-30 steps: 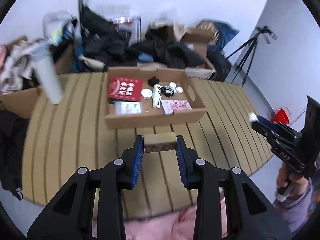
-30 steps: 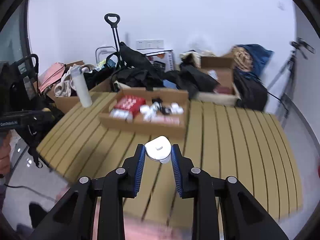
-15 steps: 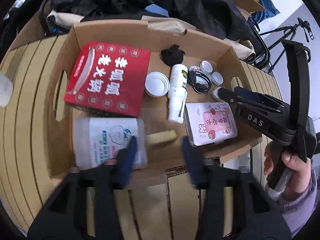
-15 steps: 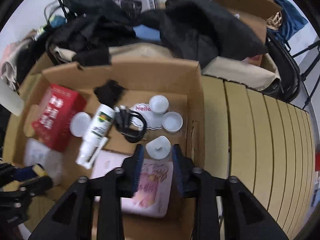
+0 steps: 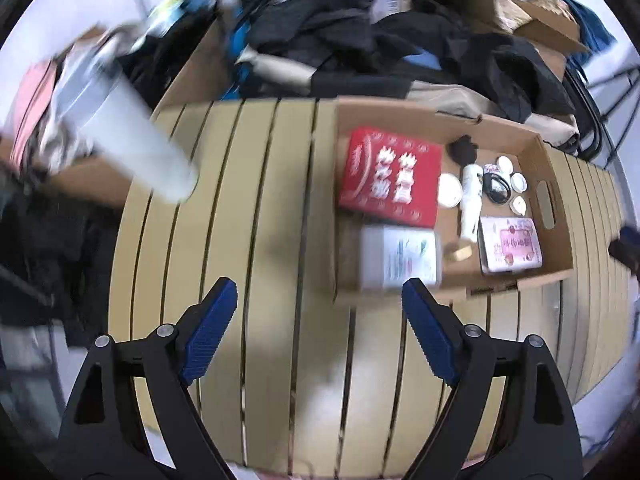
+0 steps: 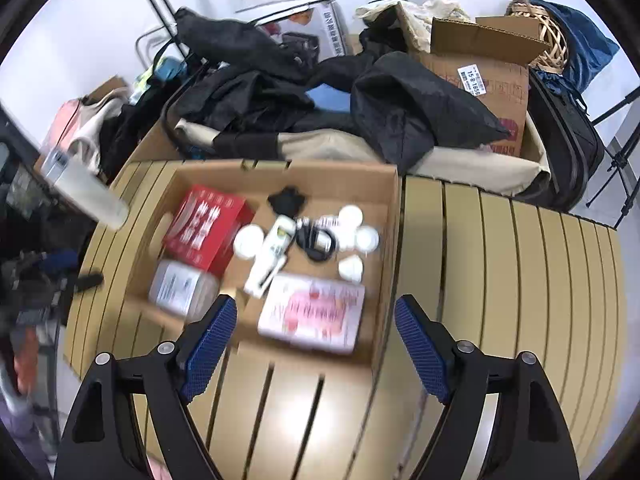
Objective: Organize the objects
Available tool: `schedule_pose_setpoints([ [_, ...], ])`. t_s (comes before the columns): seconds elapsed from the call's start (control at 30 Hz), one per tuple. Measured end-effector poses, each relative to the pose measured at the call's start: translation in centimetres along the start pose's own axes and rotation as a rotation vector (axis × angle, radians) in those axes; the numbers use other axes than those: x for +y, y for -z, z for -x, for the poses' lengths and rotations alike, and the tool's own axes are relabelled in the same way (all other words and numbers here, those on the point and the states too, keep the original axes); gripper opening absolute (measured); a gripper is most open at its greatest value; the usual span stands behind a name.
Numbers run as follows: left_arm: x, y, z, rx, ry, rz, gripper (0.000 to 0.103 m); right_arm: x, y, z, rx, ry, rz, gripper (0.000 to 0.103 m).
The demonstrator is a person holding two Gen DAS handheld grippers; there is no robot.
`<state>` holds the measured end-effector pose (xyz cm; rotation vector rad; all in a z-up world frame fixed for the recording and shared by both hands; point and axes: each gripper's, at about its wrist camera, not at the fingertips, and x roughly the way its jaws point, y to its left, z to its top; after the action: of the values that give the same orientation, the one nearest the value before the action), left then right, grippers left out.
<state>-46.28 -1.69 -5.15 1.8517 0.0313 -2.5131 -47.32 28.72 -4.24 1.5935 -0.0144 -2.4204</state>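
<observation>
Now both blocks lie in the cardboard box (image 6: 394,204), jaws opened.

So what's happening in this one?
A person with a claw in each hand is sorting small items into a cardboard box on a slatted table. Both claws have just been opening and are now empty: the left claw hangs over bare slats beside the box, the right claw at the box's near edge. A tan block and a small white cap lie in the box among a red carton, a bottle and other things.
</observation>
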Motion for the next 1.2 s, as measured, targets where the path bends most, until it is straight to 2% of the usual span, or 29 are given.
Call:
schedule_pose_setpoints([
  [0.07, 0.3, 1.6, 1.3, 0.001, 0.036, 0.015, 0.082, 0.1, 1.9, 1.4, 0.014, 0.004, -0.027, 0.085],
  [0.17, -0.5, 4.3, 3.8, -0.026, -0.01, -0.036, 0.082, 0.8, 4.3, 3.3, 0.004, -0.024, -0.033, 0.085],
  [0.23, -1.1, 6.1, 6.1, -0.057, -0.023, -0.062, 0.082, 1.7, 5.9, 4.7, -0.008, 0.009, -0.023, 0.085],
  [0.3, -1.4, 8.6, 8.8, -0.114, -0.03, -0.072, 0.082, 2.9, 8.0, 6.9, -0.049, 0.034, -0.005, 0.085],
  [0.37, -1.4, 11.9, 12.0, -0.207, -0.032, -0.08, 0.083, 3.9, 10.3, 9.1, -0.116, 0.05, 0.012, 0.085],
  [0.4, -1.4, 13.3, 13.0, -0.246, -0.032, -0.081, 0.09, 4.5, 11.9, 10.4, -0.163, 0.058, 0.029, 0.085],
  [0.43, -1.3, 15.5, 14.4, -0.293, -0.035, -0.087, 0.099, 5.0, 13.7, 11.7, -0.199, 0.074, 0.044, 0.085],
  [0.47, -1.3, 16.9, 15.2, -0.318, -0.03, -0.095, 0.102, 5.6, 15.6, 12.9, -0.225, 0.101, 0.06, 0.085],
  [0.53, -0.9, 20.9, 16.8, -0.366, 0.004, -0.109, 0.103, 6.7, 18.7, 14.8, -0.272, 0.125, 0.086, 0.085],
  [0.7, 0.6, 31.9, 18.9, -0.44, 0.066, -0.09, 0.103, 9.2, 29.3, 19.6, -0.413, 0.097, 0.106, 0.085],
  [0.8, 1.1, 39.4, 18.7, -0.467, 0.106, -0.034, 0.103, 10.2, 35.5, 20.6, -0.442, 0.062, 0.066, 0.085],
  [0.87, 0.9, 42.8, 18.4, -0.457, 0.082, -0.049, 0.103, 10.7, 39.5, 20.8, -0.459, 0.023, -0.003, 0.085],
  [0.93, 0.3, 44.9, 18.8, -0.465, 0.049, -0.105, 0.103, 11.7, 42.7, 20.5, -0.461, -0.02, -0.059, 0.085],
  [0.97, 0.2, 45.8, 19.4, -0.497, 0.031, -0.122, 0.103, 12.4, 43.8, 20.2, -0.447, -0.031, -0.052, 0.085],
  [1.1, 1.0, 46.4, 20.5, -0.55, 0.02, -0.098, 0.103, 15.4, 45.3, 20.2, -0.462, 0.09, 0.059, 0.085],
  [1.2, 1.6, 46.7, 20.7, -0.547, 0.034, -0.07, 0.103, 15.8, 45.2, 20.5, -0.479, 0.083, 0.061, 0.085],
])
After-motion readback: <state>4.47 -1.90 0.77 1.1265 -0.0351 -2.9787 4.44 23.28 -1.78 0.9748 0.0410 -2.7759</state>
